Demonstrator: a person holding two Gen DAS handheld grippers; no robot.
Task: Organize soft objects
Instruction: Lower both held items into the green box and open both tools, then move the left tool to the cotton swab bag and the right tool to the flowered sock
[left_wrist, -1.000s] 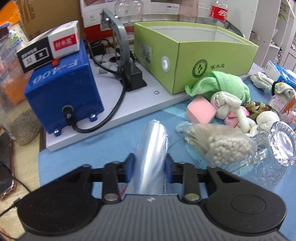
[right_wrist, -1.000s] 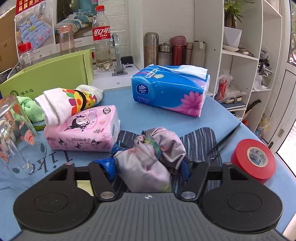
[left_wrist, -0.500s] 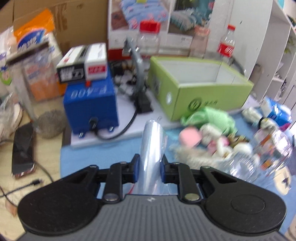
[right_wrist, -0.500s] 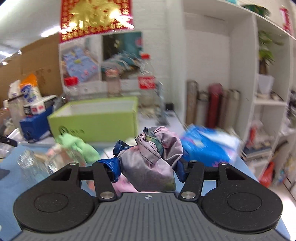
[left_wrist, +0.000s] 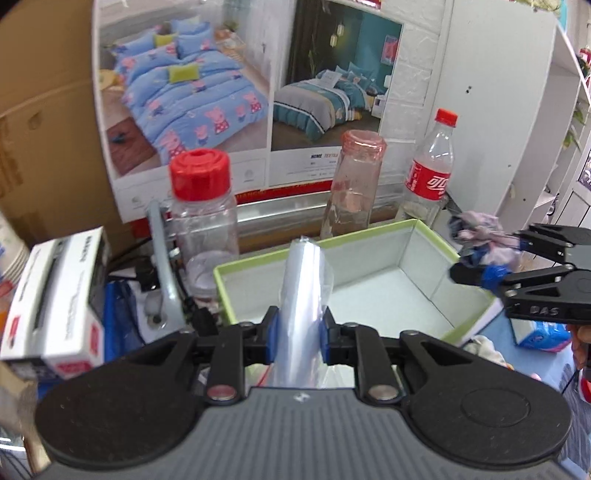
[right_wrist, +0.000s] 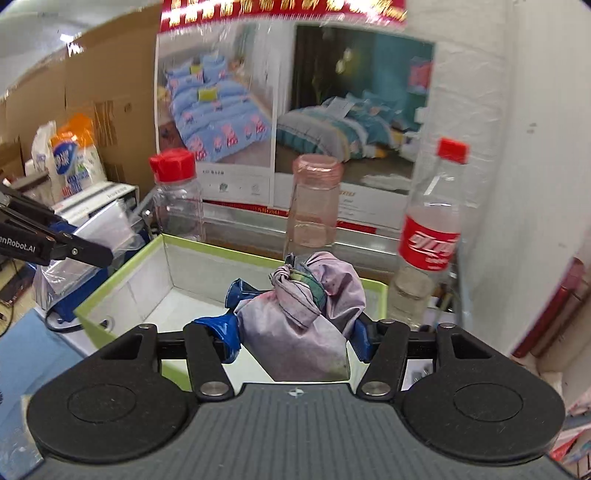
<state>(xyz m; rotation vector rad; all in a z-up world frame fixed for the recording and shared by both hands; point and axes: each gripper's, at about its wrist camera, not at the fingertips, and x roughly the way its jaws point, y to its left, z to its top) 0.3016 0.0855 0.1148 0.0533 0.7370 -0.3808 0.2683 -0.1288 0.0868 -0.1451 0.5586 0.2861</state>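
L gripper (left_wrist: 295, 332) is clenched on a clear plastic bag (left_wrist: 303, 291): blue pads (left_wrist: 270, 334) press both sides, jaws narrow, only a bag's width apart, and the crumpled film sticks up between them. It sits at the near rim of the green box (left_wrist: 221, 291), whose white inside looks bare as far as the view reaches. From the R cam the same bag hangs off the L gripper (right_wrist: 85, 254) at the box's left wall (right_wrist: 118, 288).

R gripper (right_wrist: 295, 336) is grasping a knotted cloth bundle (right_wrist: 306, 310), pale purple w/ a dark stripe, jaws set wider, blue pads (right_wrist: 225, 332) dug into its sides. In the L view the bundle (left_wrist: 480, 236) is held just over the box's right end.

Behind the box: a red-capped clear jar (left_wrist: 201, 214), a pink-topped bottle (left_wrist: 354, 184), a cola bottle (left_wrist: 428, 173), then bedding posters (left_wrist: 184, 92). Left, a white carton (left_wrist: 55, 302) rests on sth blue, prob. a machine, mostly hidden.
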